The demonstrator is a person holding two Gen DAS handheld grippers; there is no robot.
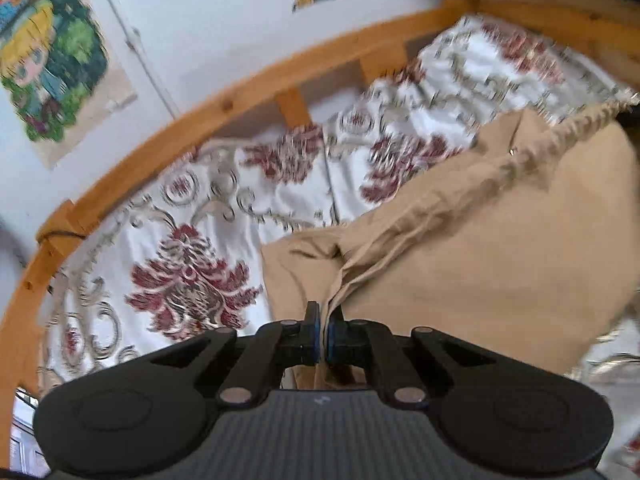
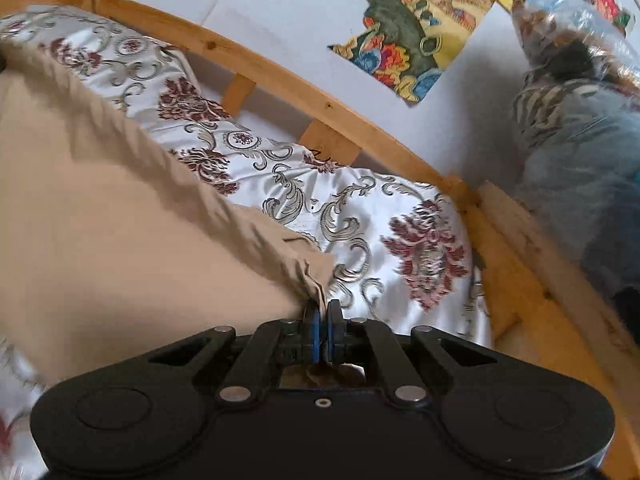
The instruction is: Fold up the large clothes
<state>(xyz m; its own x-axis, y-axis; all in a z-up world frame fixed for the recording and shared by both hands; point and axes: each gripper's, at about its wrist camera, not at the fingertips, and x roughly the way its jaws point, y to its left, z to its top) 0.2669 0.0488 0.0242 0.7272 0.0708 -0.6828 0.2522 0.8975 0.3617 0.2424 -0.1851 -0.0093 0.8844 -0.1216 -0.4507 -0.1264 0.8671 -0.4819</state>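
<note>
A large tan garment (image 1: 480,264) hangs lifted above a bed with a white floral bedspread (image 1: 192,248). My left gripper (image 1: 323,320) is shut on a bunched edge of the garment, which stretches away to the upper right with a gathered waistband (image 1: 560,136). In the right wrist view the same tan garment (image 2: 120,208) spreads to the left. My right gripper (image 2: 322,316) is shut on its corner, held above the bedspread (image 2: 360,216).
A wooden bed rail (image 1: 240,88) runs along the far side against a white wall with colourful pictures (image 1: 52,64). In the right wrist view the rail (image 2: 280,76) meets a footboard (image 2: 532,292), with a pile of clothes and bags (image 2: 580,140) beyond.
</note>
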